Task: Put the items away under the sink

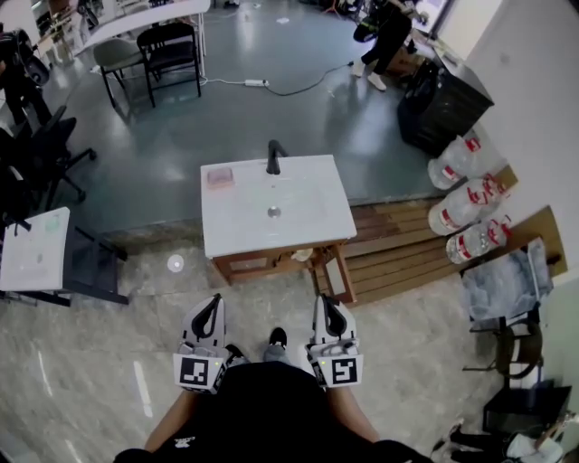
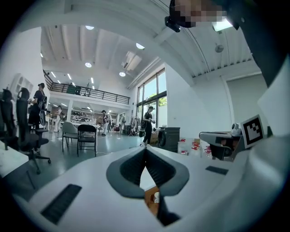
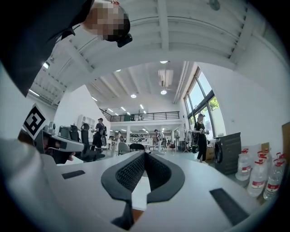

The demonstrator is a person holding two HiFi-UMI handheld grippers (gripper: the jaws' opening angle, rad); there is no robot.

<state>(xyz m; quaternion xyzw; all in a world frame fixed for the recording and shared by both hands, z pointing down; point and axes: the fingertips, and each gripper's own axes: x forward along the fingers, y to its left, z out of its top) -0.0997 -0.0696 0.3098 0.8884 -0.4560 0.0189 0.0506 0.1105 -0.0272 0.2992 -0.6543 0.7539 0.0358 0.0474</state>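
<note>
A large open lab or workshop hall is shown. A high ceiling (image 3: 163,27), a railed mezzanine (image 3: 145,117) and tall windows (image 3: 201,97) are seen. Chairs (image 1: 172,50) and tables (image 1: 145,18) are spread over a grey floor (image 1: 271,118), and a freestanding sink unit (image 1: 308,212) is set near water bottles (image 1: 461,163).

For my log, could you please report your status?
Left gripper, right gripper shut, empty. Pink item on sink counter, untouched. Nothing blocking the approach.

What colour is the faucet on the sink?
The faucet is black; the head view shows it best.
</note>
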